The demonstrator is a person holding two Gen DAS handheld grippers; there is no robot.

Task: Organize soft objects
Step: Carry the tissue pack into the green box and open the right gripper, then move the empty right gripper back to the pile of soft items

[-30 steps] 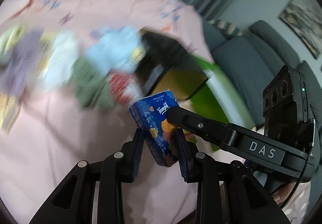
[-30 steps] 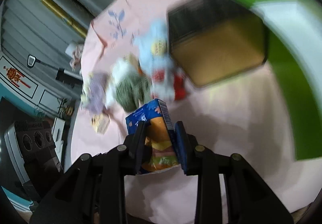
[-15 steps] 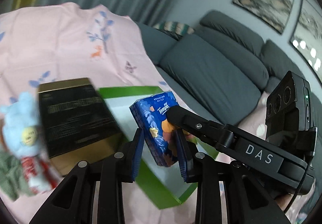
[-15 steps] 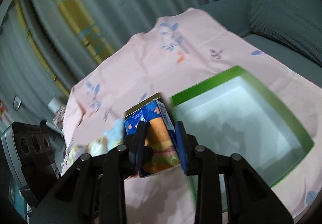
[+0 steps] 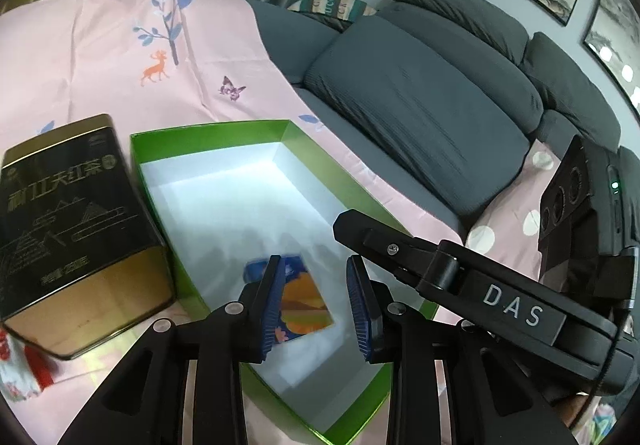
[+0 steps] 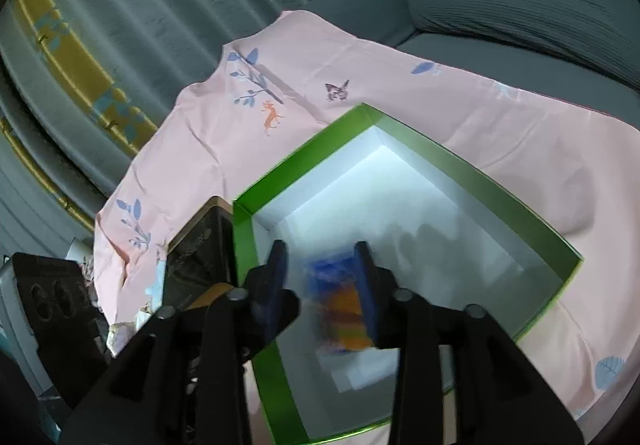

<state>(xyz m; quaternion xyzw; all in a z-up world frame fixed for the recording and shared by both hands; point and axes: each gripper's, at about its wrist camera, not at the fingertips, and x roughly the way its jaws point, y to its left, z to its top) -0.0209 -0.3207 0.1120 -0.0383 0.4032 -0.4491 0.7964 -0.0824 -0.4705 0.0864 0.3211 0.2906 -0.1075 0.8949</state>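
Pink sheet [image 5: 100,57]; tissue pack [image 5: 304,305] in green box [image 5: 208,127].

A shallow cardboard box [image 5: 208,131], bright green outside and plain white within, holds a blue tissue packet [image 5: 304,301] printed with orange and yellow shapes. It sits on a pale pink cloth [image 5: 100,45] patterned with blue-leaved trees, an orange deer and a purple butterfly. At the box's left edge is a black-and-gold tea tin [image 5: 68,213] with gold lettering, and a dark grey sofa [image 5: 420,105] lies behind.
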